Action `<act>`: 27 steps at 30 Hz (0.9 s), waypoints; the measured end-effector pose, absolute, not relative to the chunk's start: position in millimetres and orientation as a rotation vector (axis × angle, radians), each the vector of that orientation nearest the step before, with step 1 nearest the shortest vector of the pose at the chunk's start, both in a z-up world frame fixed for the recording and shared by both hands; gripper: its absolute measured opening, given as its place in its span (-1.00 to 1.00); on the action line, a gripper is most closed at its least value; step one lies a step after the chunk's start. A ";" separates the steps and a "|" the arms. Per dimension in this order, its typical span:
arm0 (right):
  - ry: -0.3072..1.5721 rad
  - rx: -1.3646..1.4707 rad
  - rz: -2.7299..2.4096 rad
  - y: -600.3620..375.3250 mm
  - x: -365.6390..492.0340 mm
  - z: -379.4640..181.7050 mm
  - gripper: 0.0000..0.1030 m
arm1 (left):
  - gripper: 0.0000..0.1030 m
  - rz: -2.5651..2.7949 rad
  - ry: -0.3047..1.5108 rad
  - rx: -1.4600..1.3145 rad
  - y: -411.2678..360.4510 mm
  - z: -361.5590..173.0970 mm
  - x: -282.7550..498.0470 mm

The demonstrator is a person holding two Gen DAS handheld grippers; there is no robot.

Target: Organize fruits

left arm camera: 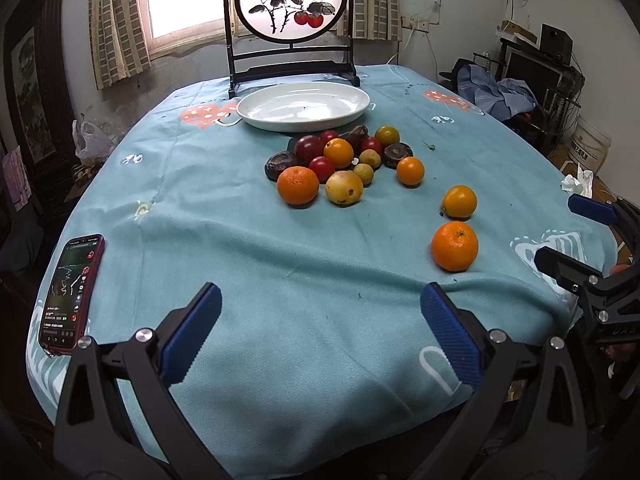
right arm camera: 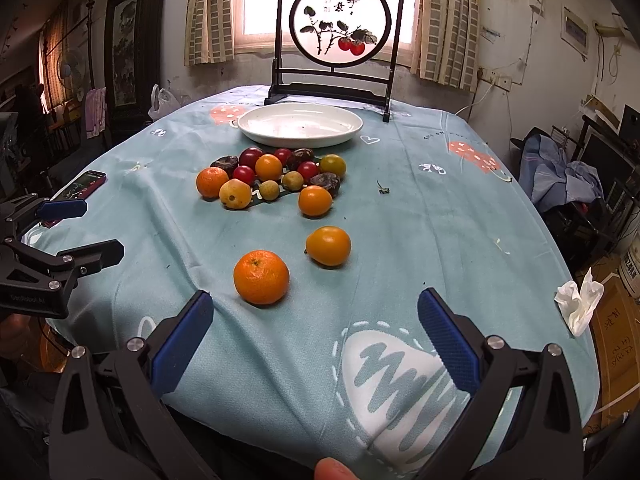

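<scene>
A white oval plate [left arm camera: 303, 105] [right arm camera: 300, 125] lies empty at the far side of the table. In front of it sits a cluster of several fruits [left arm camera: 344, 160] [right arm camera: 272, 178]: oranges, red plums, yellow and dark ones. Nearer lie a tangerine [left arm camera: 455, 246] [right arm camera: 261, 277] and a smooth orange fruit [left arm camera: 459, 201] [right arm camera: 328, 245]. My left gripper [left arm camera: 320, 322] is open and empty over the near table edge. My right gripper [right arm camera: 314, 328] is open and empty, just short of the tangerine. Each gripper shows in the other's view, the right [left arm camera: 576, 236] and the left [right arm camera: 80, 228].
A blue tablecloth [left arm camera: 260, 260] covers the round table. A phone [left arm camera: 74, 290] [right arm camera: 80, 186] lies at the near left edge. A framed round painting on a stand [left arm camera: 290, 20] [right arm camera: 340, 40] stands behind the plate. A crumpled tissue [right arm camera: 580, 306] lies off the right edge.
</scene>
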State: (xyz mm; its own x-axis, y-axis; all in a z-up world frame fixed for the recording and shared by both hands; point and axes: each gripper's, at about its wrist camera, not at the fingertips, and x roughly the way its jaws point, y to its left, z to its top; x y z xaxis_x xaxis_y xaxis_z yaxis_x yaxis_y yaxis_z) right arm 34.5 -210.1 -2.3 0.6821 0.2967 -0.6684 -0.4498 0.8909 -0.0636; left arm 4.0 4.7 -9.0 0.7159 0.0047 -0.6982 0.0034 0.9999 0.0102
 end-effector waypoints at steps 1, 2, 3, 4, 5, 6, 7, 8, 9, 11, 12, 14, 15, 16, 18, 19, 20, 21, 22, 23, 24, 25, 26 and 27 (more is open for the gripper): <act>0.706 -0.231 0.423 -210.3 34.8 -1.8 0.97 | 0.96 0.000 0.773 0.011 4.7 -9.1 3.8; 0.706 -0.231 0.423 -209.6 34.3 -3.2 0.97 | 0.96 0.001 0.773 0.011 4.7 -9.0 3.9; 0.706 -0.231 0.423 -210.3 34.9 -1.9 0.97 | 0.96 0.000 0.773 0.011 4.7 -9.0 4.0; 0.706 -0.230 0.423 -210.3 34.9 -2.0 0.97 | 0.96 0.001 0.773 0.011 4.7 -9.0 3.9; 0.707 -0.231 0.423 -210.2 34.9 -2.0 0.97 | 0.96 0.000 0.773 0.011 4.9 -9.0 3.5; 0.706 -0.231 0.423 -209.9 34.7 -2.6 0.97 | 0.96 0.001 0.772 0.011 4.7 -8.9 4.0; 0.707 -0.231 0.423 -210.2 35.0 -2.1 0.97 | 0.96 0.001 0.773 0.011 4.7 -8.9 4.0; 0.708 -0.230 0.424 -209.5 34.5 -3.6 0.97 | 0.96 0.001 0.773 0.010 4.7 -9.0 4.0; 0.708 -0.231 0.423 -210.0 35.0 -2.3 0.97 | 0.96 0.001 0.775 0.009 4.9 -9.3 3.8; 0.711 -0.230 0.422 -209.7 35.2 -3.8 0.97 | 0.96 0.001 0.776 0.009 4.8 -10.1 3.8; 0.712 -0.229 0.424 -210.1 35.6 -4.2 0.97 | 0.96 0.001 0.777 0.009 4.9 -10.5 3.7; 0.714 -0.228 0.425 -210.5 35.8 -5.0 0.97 | 0.96 0.001 0.780 0.008 5.8 -11.9 4.2; 0.714 -0.228 0.425 -210.4 35.6 -5.3 0.97 | 0.96 0.001 0.781 0.008 5.9 -12.3 5.1; 0.714 -0.227 0.427 -210.5 36.0 -4.9 0.97 | 0.96 0.001 0.781 0.008 6.0 -12.6 4.9; 0.717 -0.225 0.428 -210.6 36.2 -4.7 0.97 | 0.96 0.001 0.783 0.009 5.9 -12.7 5.6; 0.718 -0.222 0.432 -210.7 36.5 -5.0 0.97 | 0.96 0.002 0.785 0.009 5.7 -13.4 6.0; 0.719 -0.218 0.439 -211.0 36.7 -5.5 0.97 | 0.96 0.001 0.786 0.008 5.7 -13.8 6.2; 0.721 -0.212 0.448 -211.4 36.8 -5.7 0.97 | 0.96 0.001 0.789 0.008 5.8 -14.1 6.7; 0.723 -0.205 0.459 -211.8 38.6 -5.5 0.97 | 0.96 0.002 0.790 0.008 6.0 -14.5 6.9; 0.725 -0.199 0.473 -211.5 38.6 -6.7 0.97 | 0.96 0.002 0.792 0.008 6.4 -15.4 6.9; 0.728 -0.193 0.487 -211.2 39.6 -7.2 0.97 | 0.96 0.003 0.793 0.008 6.7 -15.2 7.4; 0.732 -0.184 0.502 -210.8 40.3 -8.7 0.97 | 0.96 0.005 0.795 0.008 7.3 -15.7 7.9; 0.736 -0.174 0.519 -209.9 41.7 -10.4 0.97 | 0.96 0.006 0.797 0.006 8.0 -15.8 9.0; 0.738 -0.163 0.538 -208.4 43.5 -13.0 0.97 | 0.96 0.007 0.800 0.004 9.2 -16.4 9.7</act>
